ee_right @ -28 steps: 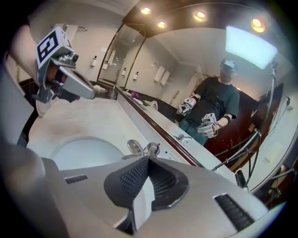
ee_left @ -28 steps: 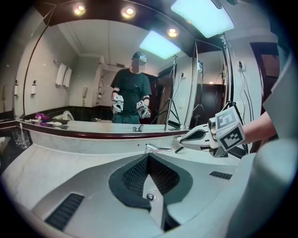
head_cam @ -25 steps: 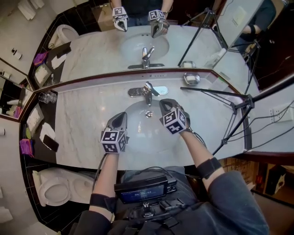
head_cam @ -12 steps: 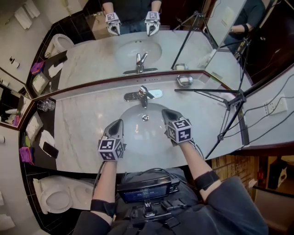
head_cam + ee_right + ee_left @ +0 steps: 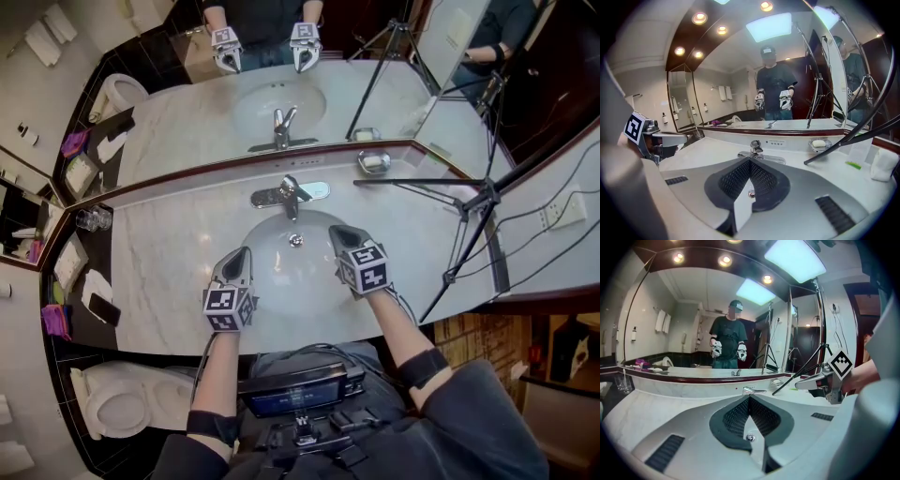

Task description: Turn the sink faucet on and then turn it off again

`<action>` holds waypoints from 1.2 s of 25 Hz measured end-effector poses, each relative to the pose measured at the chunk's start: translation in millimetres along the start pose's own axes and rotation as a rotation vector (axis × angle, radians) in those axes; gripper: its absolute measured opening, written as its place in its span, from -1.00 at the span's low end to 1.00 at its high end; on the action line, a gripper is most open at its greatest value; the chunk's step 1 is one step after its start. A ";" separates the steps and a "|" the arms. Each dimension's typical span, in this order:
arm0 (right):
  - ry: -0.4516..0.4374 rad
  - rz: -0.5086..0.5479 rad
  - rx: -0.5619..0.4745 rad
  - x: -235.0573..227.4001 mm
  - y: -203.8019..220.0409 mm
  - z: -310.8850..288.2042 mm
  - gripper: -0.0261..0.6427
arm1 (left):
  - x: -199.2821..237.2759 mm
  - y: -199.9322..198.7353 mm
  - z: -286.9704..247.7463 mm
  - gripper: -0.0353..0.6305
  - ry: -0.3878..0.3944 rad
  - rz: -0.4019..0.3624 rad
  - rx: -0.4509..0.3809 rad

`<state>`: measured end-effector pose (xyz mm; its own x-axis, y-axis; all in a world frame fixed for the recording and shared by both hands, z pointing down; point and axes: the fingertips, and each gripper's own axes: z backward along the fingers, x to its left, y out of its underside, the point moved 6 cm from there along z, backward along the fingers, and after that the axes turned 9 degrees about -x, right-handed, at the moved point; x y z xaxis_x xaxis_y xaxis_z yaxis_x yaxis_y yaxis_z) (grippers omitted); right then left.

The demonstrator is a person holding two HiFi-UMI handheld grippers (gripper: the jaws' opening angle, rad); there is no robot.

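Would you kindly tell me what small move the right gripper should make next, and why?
Probably ease the right gripper forward to the faucet lever. Both it and the left gripper hang shut and empty over the sink, short of the faucet, and no water is seen running.

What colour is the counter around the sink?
The counter is pale grey-white marble with faint veining, clearest in the head view.

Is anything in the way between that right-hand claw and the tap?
Nothing visible. The right gripper is over the sink bowl's edge, the faucet stands behind the bowl, with only open bowl between them. The tripod leg passes farther right.
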<state>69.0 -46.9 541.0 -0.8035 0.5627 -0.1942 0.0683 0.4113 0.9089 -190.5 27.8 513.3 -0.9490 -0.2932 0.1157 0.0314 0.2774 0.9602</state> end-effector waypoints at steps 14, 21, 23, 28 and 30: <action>-0.024 0.008 0.045 0.6 5.0 -7.8 -0.87 | -26.7 5.3 -55.4 -0.43 0.142 -0.311 0.105; -0.008 -0.021 0.066 1.8 18.4 -1.3 -0.86 | -49.2 15.8 -110.2 -0.20 0.237 -0.696 0.161; -0.006 -0.032 0.074 3.5 25.2 2.0 -0.86 | -55.4 15.2 -126.1 -0.20 0.254 -0.775 0.163; 0.010 -0.053 0.091 -0.3 44.0 15.1 -0.86 | -66.3 29.5 -166.6 -0.11 0.304 -0.923 0.176; 0.020 -0.068 0.093 -2.7 51.0 20.0 -0.86 | -67.3 33.0 -180.7 -0.11 0.317 -0.954 0.178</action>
<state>86.5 -13.1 580.6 -0.8200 0.5169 -0.2458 0.0673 0.5136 0.8554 -68.9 -108.5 583.1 -0.4264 -0.6851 -0.5906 -0.7659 -0.0739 0.6387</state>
